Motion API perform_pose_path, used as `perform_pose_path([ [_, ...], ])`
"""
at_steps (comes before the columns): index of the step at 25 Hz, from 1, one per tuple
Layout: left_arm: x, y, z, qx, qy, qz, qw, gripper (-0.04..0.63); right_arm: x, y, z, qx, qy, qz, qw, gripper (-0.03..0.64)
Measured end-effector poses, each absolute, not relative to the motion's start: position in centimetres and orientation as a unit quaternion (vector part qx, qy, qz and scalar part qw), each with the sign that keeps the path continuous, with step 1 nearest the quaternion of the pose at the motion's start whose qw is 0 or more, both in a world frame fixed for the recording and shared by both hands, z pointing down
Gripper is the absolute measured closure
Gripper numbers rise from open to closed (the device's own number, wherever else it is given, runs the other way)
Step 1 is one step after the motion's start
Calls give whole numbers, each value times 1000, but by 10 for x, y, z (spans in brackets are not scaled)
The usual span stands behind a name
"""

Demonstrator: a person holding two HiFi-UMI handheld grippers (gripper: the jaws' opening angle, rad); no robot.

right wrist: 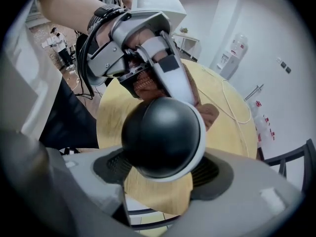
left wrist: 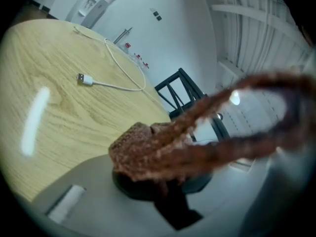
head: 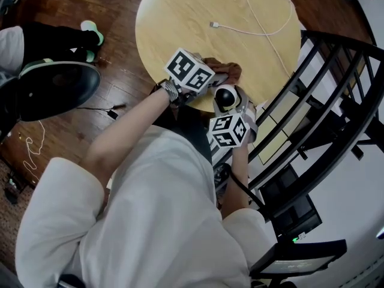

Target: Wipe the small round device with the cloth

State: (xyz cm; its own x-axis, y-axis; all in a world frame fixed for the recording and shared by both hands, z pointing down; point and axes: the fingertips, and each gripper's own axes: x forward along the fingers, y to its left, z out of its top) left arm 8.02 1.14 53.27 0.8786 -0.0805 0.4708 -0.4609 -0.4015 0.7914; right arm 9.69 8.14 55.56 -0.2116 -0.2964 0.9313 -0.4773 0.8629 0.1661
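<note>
Right gripper (right wrist: 163, 168): jaws clamped on the small round device (right wrist: 160, 135), a glossy black dome in a white rim, facing the camera; near-spherical, no long axis.
Left gripper (left wrist: 163, 181): jaws closed on nubbly brown cloth (left wrist: 148, 152), which touches the device at 1 o'clock.
Both sit over the 5 o'clock edge of the round wooden table (head: 198, 23).

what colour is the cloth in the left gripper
Reddish brown; the cloth shows best in the left gripper view.
</note>
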Motion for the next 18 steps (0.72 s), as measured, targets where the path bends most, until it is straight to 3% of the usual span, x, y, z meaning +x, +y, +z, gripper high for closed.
perform_pose_path([
  [10, 65, 18, 565, 808, -182, 294, 477, 512, 96, 82, 556, 253, -769, 84, 581, 276],
  [15, 65, 15, 568, 809, -201, 300, 463, 511, 98, 82, 556, 253, -765, 89, 585, 276],
  [18, 59, 5, 561, 803, -249, 250, 479, 511, 99, 82, 558, 252, -758, 96, 594, 276],
])
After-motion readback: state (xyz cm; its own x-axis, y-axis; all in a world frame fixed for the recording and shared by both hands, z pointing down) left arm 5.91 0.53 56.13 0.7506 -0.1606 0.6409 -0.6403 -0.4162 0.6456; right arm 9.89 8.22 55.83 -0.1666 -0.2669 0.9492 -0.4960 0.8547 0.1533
